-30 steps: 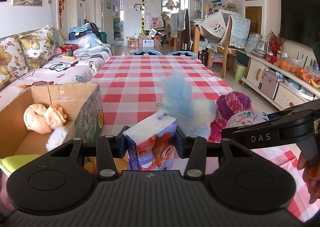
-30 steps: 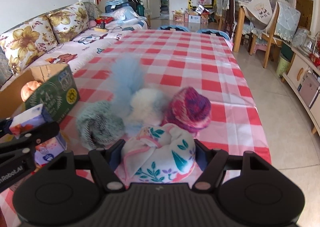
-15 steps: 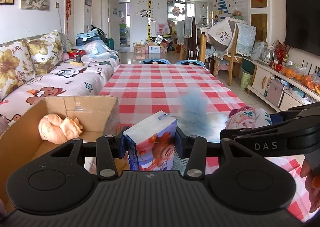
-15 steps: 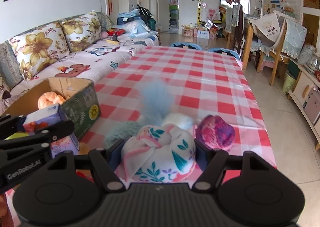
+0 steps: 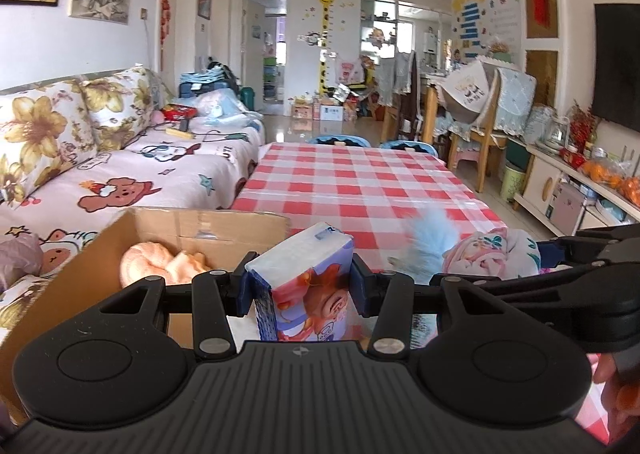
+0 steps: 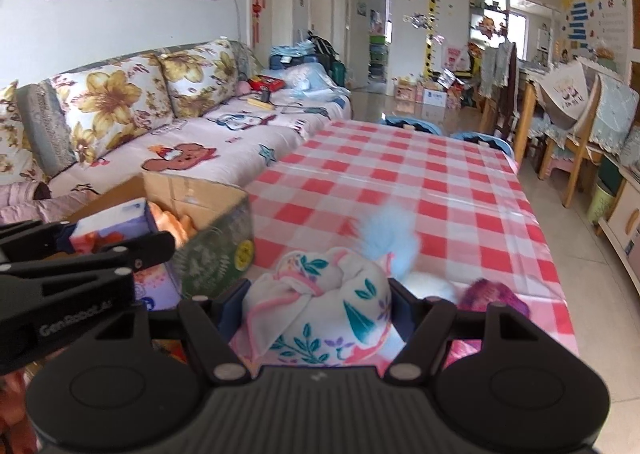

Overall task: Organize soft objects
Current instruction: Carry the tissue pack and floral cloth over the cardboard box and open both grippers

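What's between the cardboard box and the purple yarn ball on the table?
In the right wrist view, the held floral cloth bundle, with a blue feathery puff behind it.

My left gripper (image 5: 302,286) is clamped on a tissue pack (image 5: 308,286) – right gripper (image 6: 318,308) squeezing a rolled cloth (image 6: 320,310), both pointed fwd & slightly down.

Lighting: bright daylight from far windows (image 5: 404,37); glare on glossy red-checked tablecloth (image 5: 360,189). Quality: fisheye-bent edges, dark corners, slight motion blur.
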Tool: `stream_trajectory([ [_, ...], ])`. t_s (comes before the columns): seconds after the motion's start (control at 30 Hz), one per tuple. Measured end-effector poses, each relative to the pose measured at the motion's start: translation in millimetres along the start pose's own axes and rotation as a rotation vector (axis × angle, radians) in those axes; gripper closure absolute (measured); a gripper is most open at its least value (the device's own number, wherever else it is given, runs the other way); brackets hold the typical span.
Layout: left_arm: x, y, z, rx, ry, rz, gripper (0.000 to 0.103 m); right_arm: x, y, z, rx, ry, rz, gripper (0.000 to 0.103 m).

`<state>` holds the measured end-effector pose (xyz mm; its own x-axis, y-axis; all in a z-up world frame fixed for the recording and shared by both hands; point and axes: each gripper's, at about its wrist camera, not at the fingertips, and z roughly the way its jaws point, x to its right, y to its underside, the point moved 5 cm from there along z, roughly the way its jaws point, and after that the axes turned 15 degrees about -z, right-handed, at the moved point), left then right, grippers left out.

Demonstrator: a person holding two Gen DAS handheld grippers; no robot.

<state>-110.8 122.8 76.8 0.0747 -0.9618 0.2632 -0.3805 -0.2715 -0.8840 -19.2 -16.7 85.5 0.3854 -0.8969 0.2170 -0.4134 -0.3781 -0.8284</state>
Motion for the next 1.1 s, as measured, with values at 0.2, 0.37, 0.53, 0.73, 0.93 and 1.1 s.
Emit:
stream_trajectory([
  [0.2, -21.5, -11.0, -4.8, 0.017, -0.032, -0.059, 0.047, -22.0, -18.9, 0.3, 0.059, -0.042, -0.03, 0.032],
  [0.37, -41.5, -22.7, -4.6, 0.031, -0.068, -0.111, 0.047, -44.0, -31.0, 6.5, 0.091, -0.076, -0.08, 0.032],
  [0.53, -59.3, -29.8, -1.7, 0.037, -0.117, -0.164, 0.047, -67.9, -41.5, 18.8, 0.102, -0.111, -0.131, 0.032],
  [0.73, -79.0, -30.0, 4.5, 0.013, -0.182, -0.202, 0.047, -94.6, -49.7, 31.5, 0.126, -0.159, -0.194, 0.032],
  [0.93, -84.7, -27.6, 6.1, -0.018, -0.214, -0.206, 0.047, -116.7, -50.3, 44.1, 0.118, -0.181, -0.239, 0.031],
  [1.1, -88.6, -30.3, 8.2, -0.034, -0.232, -0.211, 0.033, -129.0, -47.3, 43.1, 0.123, -0.214, -0.269, 0.017],
])
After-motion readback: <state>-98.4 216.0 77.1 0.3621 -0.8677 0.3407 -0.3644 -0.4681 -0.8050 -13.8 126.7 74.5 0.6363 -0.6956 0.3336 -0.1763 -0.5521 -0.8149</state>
